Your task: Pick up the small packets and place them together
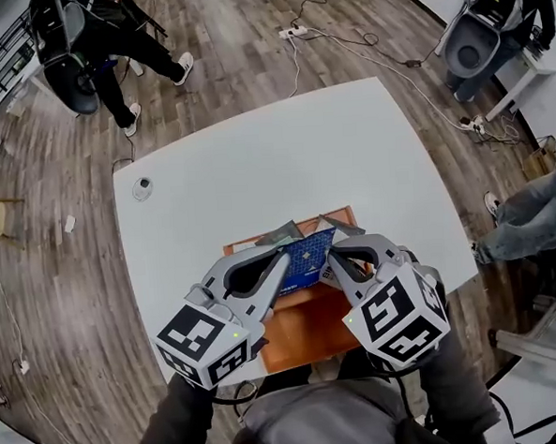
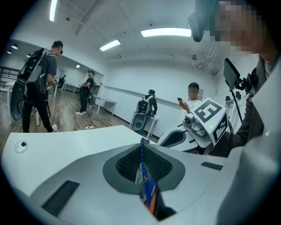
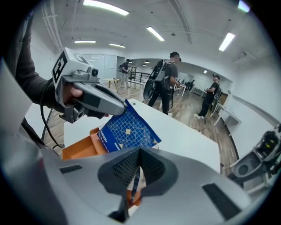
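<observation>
Left claw [image 1: 283,261] clamped on blue packet [image 1: 308,259], right claw [image 1: 336,261] pinching second packet [image 3: 133,183], above orange tray [image 1: 304,335]

The blue packet [image 1: 307,259] is flat, with thin white lines and small diamonds on it. The left gripper [image 1: 283,265] pinches one corner, so it hangs tilted in the air above the orange tray [image 1: 304,335]. A second packet [image 3: 133,186] sits pinched in the right gripper [image 1: 335,263]. Only its thin edge shows: white, blue and orange. Two greyish packets [image 1: 281,233] lie at the tray's far end, partly hidden.
</observation>
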Demonstrator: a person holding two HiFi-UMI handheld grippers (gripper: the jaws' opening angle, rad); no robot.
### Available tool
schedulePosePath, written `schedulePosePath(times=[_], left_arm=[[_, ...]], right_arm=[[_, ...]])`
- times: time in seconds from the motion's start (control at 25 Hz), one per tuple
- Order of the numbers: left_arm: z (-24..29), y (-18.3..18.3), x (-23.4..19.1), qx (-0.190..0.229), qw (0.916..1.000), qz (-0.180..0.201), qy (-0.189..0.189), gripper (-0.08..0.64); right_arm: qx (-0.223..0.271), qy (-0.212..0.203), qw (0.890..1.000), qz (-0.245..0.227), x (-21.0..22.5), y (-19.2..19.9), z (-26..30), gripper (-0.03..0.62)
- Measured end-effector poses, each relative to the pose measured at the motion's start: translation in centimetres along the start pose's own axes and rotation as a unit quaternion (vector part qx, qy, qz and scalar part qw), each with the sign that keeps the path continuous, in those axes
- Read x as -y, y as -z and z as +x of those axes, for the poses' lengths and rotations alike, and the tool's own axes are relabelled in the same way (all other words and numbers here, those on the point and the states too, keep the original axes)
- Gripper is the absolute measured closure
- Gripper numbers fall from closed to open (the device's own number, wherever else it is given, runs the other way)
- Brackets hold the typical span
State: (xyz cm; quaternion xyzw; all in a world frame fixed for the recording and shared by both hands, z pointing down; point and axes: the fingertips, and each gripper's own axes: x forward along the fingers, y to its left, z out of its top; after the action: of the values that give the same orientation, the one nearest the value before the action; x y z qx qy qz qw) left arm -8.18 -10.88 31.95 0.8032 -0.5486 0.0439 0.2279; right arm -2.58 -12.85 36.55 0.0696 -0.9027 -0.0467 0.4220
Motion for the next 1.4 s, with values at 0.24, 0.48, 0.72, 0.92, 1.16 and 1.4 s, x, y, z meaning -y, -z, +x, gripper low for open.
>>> schedulePosePath(times=[0.24,0.48,0.72,0.92,1.16,1.4], left_arm=[[0.0,0.0,-0.8,0.017,0.9994,-0.028,0.008,0.52],[-0.7,-0.5,-2.0,0.032,0.9988,-0.035,-0.01,0.511],[-1.2,-1.4,-1.4,0.043,0.9987,-0.016,-0.022,0.511],[-1.8,-1.3,-1.3,0.054,0.9981,-0.017,-0.025,0.511],[-2.4,-1.3,-0.8,0.06,0.9978,-0.019,-0.02,0.511],[-2.9,-1.6,-0.6,0.066,0.9973,-0.02,-0.023,0.511]], right_arm=[[-0.007,-0.014,1.0,0.009,0.4,0.6,1.4,0.589],[-0.009,-0.015,1.0,0.02,0.9,0.6,2.3,0.589],[-0.011,-0.012,0.999,0.029,1.2,0.5,2.5,0.588],[-0.009,-0.007,0.999,0.033,1.0,0.7,2.6,0.576],[0.002,-0.007,0.999,0.04,0.8,0.3,2.2,0.518],[0.019,0.0,0.999,0.043,1.0,-0.2,1.5,0.492]])
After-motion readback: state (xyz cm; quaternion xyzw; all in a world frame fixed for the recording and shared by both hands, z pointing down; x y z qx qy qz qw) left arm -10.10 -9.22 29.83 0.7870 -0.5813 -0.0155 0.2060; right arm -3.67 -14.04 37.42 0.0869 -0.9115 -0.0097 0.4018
